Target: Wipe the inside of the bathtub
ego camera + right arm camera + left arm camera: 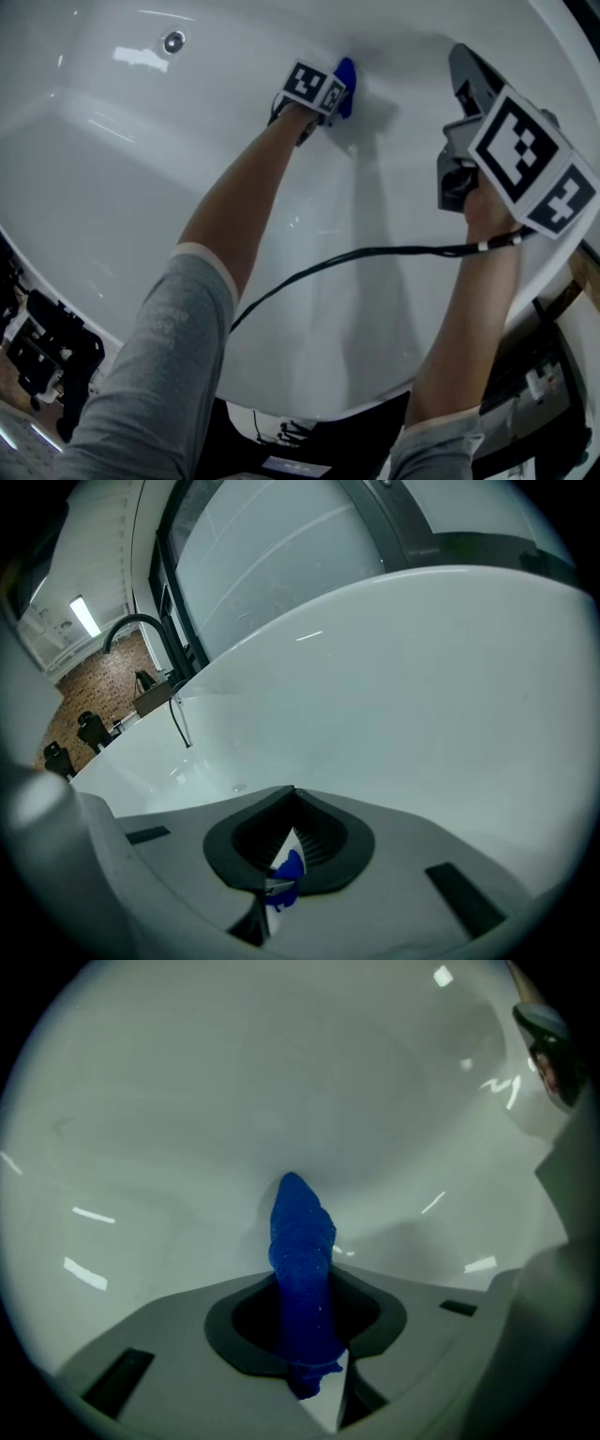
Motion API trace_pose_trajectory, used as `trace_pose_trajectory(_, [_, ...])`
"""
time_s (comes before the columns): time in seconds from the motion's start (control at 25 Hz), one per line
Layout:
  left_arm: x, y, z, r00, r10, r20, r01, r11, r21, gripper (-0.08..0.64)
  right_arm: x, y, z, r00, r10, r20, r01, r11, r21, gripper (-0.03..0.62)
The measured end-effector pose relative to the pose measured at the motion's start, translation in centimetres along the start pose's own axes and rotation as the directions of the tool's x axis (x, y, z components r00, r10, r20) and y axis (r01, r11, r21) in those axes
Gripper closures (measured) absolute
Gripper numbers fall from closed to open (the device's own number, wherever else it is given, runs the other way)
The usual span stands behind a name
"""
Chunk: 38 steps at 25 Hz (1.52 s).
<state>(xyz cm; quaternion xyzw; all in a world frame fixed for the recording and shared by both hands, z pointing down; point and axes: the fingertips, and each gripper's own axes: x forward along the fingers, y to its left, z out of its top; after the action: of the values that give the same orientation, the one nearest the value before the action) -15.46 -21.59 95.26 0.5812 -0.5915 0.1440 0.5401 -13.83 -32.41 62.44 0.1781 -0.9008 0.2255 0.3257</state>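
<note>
Blue cloth point(302, 1269) sticks straight out of the left gripper point(305, 1335), whose jaws are clamped on its lower end. Its long axis follows the jaws, and its tip is at the far inner wall of the bathtub point(141, 187), apparently touching. I judge the next stroke belongs to this hand: the wall lies directly ahead of the cloth. The right gripper point(281, 855) hangs well apart near the right wall. Its jaws are closed to a slit, and the blue speck there may be the cloth beyond.
</note>
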Motion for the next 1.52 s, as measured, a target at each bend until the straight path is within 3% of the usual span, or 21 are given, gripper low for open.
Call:
trace_pose_trajectory(0.12, [1.6,-2.9,0.1,0.998,-0.029,-0.047,0.029,1.0,0.006,0.446,-0.5,-0.1,0.3,1.0,0.008,0.01,-0.008,1.0,0.009,0.583])
trace_pose_trajectory(0.28, [2.6,-4.9,1.2,0.998,-0.058,-0.034,0.059,0.998,0.029,0.446,-1.0,-0.1,0.5,1.0,0.018,0.01,-0.018,1.0,0.003,0.583])
trace_pose_trajectory(0.52, [3.1,-6.6,2.0,0.986,-0.152,0.067,0.158,0.983,-0.094,0.445,-1.0,0.4,1.1,0.999,0.02,0.028,-0.02,1.0,-0.009,0.583])
trace_pose_trajectory(0.76, [3.2,-8.9,3.7,0.977,-0.185,0.101,0.197,0.972,-0.129,0.445,-1.6,-0.3,2.2,0.998,0.006,0.065,-0.005,1.0,-0.016,0.583])
trace_pose_trajectory(1.08, [0.7,-11.6,6.3,0.962,-0.239,0.132,0.255,0.959,-0.123,0.446,-3.0,-2.0,3.1,0.99,-0.035,0.134,0.025,0.996,0.083,0.583])
trace_pose_trajectory(1.52, [-3.8,-18.1,10.5,0.938,-0.298,0.177,0.323,0.937,-0.131,0.446,-10.9,-2.3,7.6,0.982,-0.069,0.174,0.055,0.995,0.081,0.583])
